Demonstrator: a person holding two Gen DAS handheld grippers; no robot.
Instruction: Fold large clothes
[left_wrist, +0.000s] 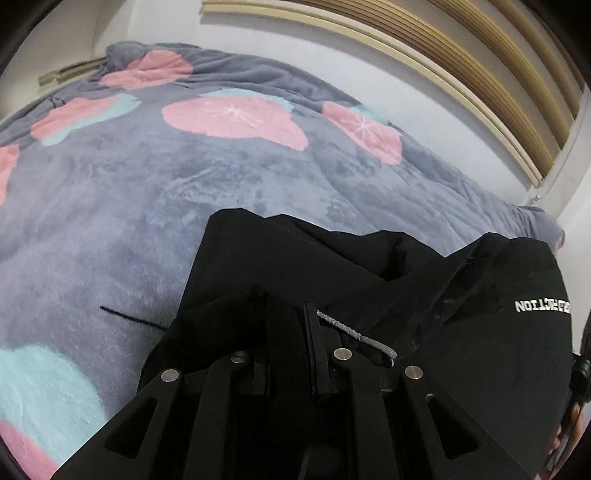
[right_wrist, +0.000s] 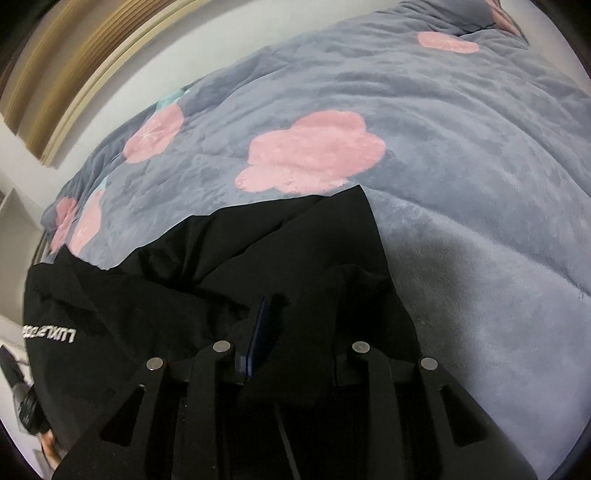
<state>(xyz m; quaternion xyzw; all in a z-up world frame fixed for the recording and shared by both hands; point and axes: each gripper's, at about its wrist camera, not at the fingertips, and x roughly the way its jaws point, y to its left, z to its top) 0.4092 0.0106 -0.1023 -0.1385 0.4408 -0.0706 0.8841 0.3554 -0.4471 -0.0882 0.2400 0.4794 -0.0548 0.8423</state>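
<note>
Left wrist view: left gripper (left_wrist: 286, 314) fingers nearly closed, pinching the black garment (left_wrist: 332, 266) that's spread on the bed's grey flowered blanket (left_wrist: 147, 192). Right gripper (right_wrist: 306, 291) fingers also clamp its fabric, a bit wider.

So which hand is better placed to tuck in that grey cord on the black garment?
Probably the left gripper: the grey cord lies right beside its fingertip on the black garment. The right gripper shows no cord in its view.
</note>
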